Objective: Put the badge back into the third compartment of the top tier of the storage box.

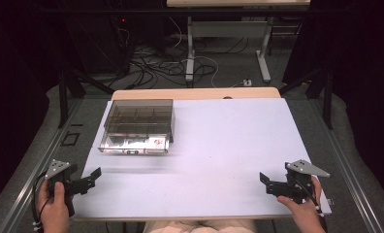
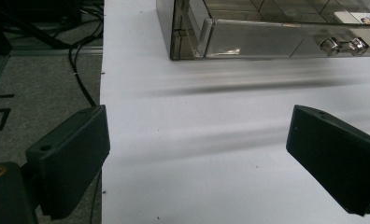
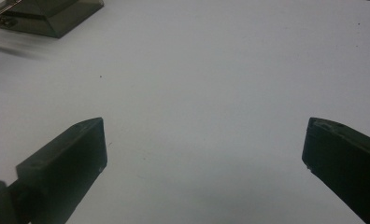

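You hold the left gripper [image 1: 94,175] and right gripper [image 1: 265,180] empty, jaws apart, low at the table's [image 1: 229,145] near edge, facing the clear compartment box [image 1: 137,127] ahead

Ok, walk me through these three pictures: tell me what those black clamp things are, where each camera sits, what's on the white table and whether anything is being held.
No robot here: a person sits at the table and holds a hand tool with two black jaws in each hand. The high view looks down from above the person's side, with the left gripper at the lower left and the right gripper at the lower right. The other two pictures come from cameras riding on those tools, looking out between their own jaws. On the white table stands one thing: a smoky clear plastic box with divided compartments inside, at the far left. The left gripper view shows its front wall with two small metal knobs. Both grippers stand open with nothing between the jaws.
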Available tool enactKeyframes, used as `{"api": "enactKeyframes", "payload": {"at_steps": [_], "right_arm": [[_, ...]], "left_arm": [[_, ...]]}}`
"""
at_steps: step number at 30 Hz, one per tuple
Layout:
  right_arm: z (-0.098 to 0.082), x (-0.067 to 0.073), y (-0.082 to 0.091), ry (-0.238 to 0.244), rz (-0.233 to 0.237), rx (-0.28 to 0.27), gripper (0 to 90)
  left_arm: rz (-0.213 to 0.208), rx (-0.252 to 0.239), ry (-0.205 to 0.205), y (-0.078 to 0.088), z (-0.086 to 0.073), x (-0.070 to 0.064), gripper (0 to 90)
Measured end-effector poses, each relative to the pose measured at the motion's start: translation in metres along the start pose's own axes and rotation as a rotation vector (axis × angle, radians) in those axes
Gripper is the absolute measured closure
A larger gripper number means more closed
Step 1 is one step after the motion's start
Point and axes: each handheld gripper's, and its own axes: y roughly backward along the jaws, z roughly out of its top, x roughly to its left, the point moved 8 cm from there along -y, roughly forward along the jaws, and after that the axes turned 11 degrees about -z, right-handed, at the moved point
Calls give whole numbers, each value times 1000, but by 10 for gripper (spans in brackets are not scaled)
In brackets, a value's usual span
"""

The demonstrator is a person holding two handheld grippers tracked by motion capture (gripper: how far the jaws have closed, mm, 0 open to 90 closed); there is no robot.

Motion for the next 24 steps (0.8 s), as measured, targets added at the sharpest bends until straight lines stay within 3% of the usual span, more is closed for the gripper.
{"api": "enactKeyframes", "payload": {"at_steps": [11,16,19,20,24], "right_arm": [[-3,0,-3,-8,12,23,0],[-4,0,-4,-16,16,33,0],[-2,0,-5,-23,8,7,0],[-3,0,-3,-21,20,25,0],[1,-6,-1,-24,-10,5,1]], "left_arm": [[-2,14,23,-3,-5,3,73],[-9,5,67,-4,-7,7,76],[-12,-11,99,-3,-7,12,80],[-3,-15,106,-2,-7,15,80],[60,-35,142,3,-8,32,80]]}}
